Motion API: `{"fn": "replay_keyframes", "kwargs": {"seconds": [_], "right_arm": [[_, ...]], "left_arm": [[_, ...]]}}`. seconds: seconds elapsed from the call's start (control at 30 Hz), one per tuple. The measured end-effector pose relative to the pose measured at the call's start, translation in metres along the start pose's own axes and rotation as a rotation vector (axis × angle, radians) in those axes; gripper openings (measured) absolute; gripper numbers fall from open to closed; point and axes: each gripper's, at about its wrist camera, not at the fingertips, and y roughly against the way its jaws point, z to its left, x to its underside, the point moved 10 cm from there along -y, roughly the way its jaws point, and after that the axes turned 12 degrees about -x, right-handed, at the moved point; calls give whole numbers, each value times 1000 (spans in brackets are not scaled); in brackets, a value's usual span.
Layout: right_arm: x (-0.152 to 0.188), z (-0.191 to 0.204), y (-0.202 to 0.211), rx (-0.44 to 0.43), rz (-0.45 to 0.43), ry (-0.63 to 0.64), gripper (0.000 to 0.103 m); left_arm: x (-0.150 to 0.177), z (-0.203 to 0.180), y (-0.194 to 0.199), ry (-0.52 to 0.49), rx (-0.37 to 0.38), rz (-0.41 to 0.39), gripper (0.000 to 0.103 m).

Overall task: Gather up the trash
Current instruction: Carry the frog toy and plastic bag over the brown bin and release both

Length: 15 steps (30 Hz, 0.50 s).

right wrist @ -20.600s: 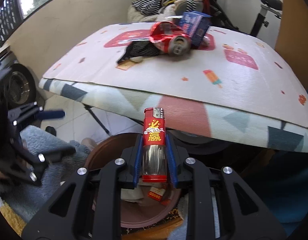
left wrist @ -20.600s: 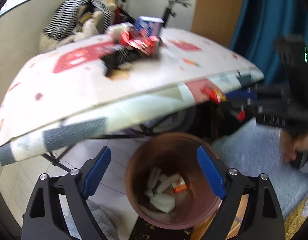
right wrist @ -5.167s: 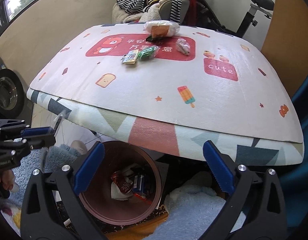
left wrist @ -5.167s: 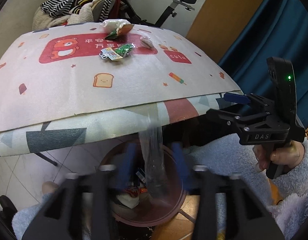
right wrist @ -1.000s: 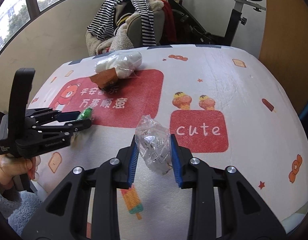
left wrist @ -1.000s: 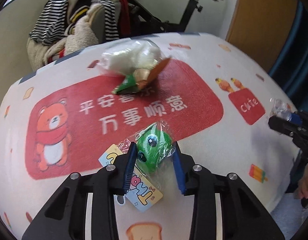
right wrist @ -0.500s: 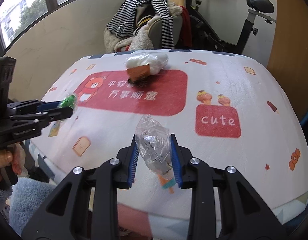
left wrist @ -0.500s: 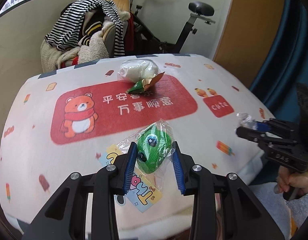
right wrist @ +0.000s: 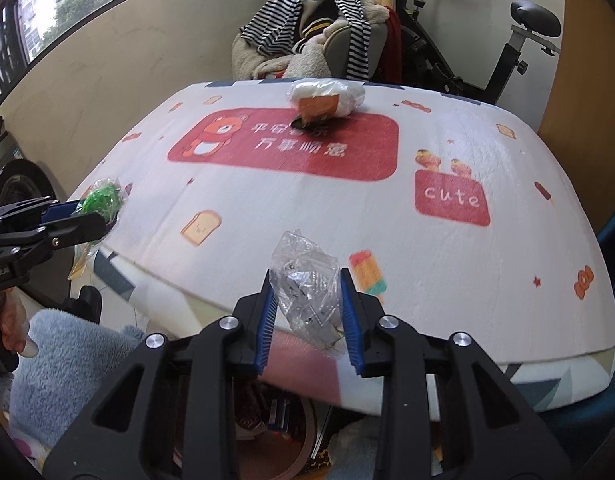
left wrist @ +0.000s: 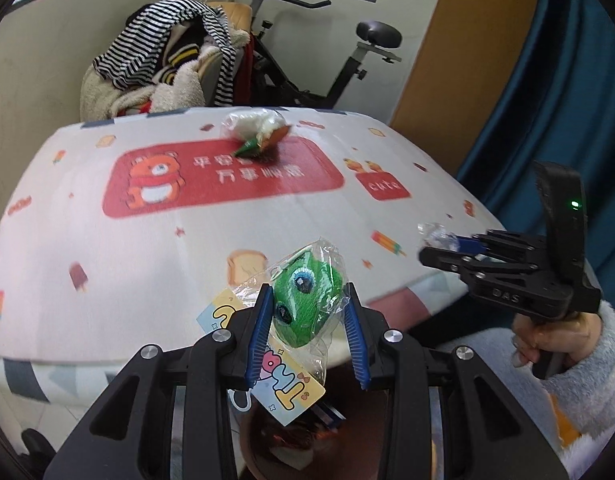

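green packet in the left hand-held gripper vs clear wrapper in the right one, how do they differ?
The green packet shows a bright green filling with eye prints; the clear wrapper is see-through and colourless. The green packet has a printed card hanging below it; the clear wrapper has none. The green packet looks plump, the clear wrapper crumpled. Both are plastic, each clamped between blue pads: left hand-held gripper, right hand-held gripper.

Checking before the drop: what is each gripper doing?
Left gripper: shut on green toy packet.
Right gripper: shut on clear wrapper.
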Motion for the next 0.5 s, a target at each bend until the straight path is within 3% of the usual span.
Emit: {"fn": "replay_keyframes", "kwargs": {"seconds": [0.5], "right_arm": [[35,24,8,-13,24,22,33]], "left_arm": [[71,-22,-2,-6,69,82,34]]}}
